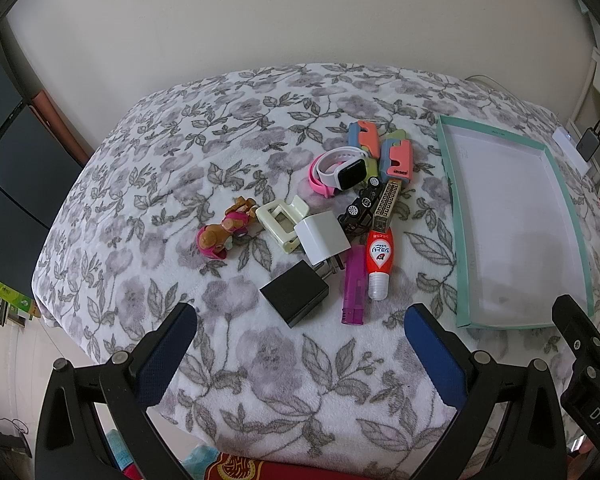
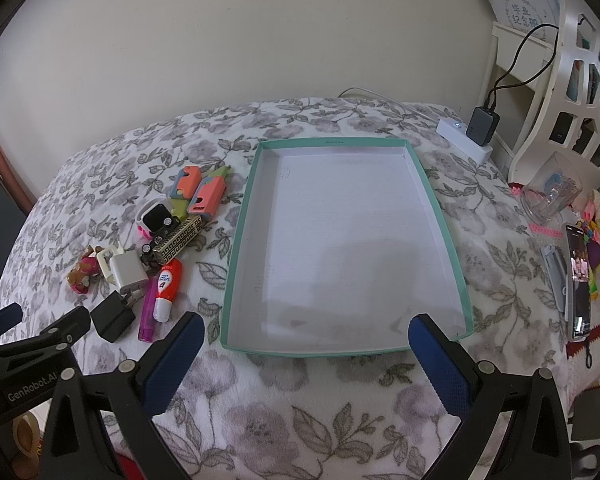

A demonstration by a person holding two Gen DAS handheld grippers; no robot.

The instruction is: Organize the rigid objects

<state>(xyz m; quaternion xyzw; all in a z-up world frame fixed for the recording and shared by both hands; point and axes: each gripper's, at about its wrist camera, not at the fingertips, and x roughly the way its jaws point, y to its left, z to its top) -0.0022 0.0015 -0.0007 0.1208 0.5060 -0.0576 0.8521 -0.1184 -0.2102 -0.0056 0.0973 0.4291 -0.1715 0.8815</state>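
A pile of small objects lies on the floral blanket (image 1: pixel 180 184): a black charger (image 1: pixel 294 292), white charger (image 1: pixel 322 238), purple lighter (image 1: pixel 354 288), red glue tube (image 1: pixel 378 260), black toy car (image 1: pixel 360 208), white watch (image 1: pixel 342 170), cream clip (image 1: pixel 278 216), toy figure (image 1: pixel 224 232) and colourful blocks (image 1: pixel 384 148). An empty teal-rimmed tray (image 2: pixel 440 216) lies to their right. My left gripper (image 1: pixel 300 328) is open, just short of the black charger. My right gripper (image 2: pixel 306 344) is open at the tray's near edge.
The right wrist view shows a phone (image 2: pixel 578 280), a clear cup (image 2: pixel 550 196), small toys and a white shelf (image 2: pixel 580 80) at the right, and a white power strip (image 2: pixel 464 136) with a plugged adapter behind the tray. A wall stands behind the bed.
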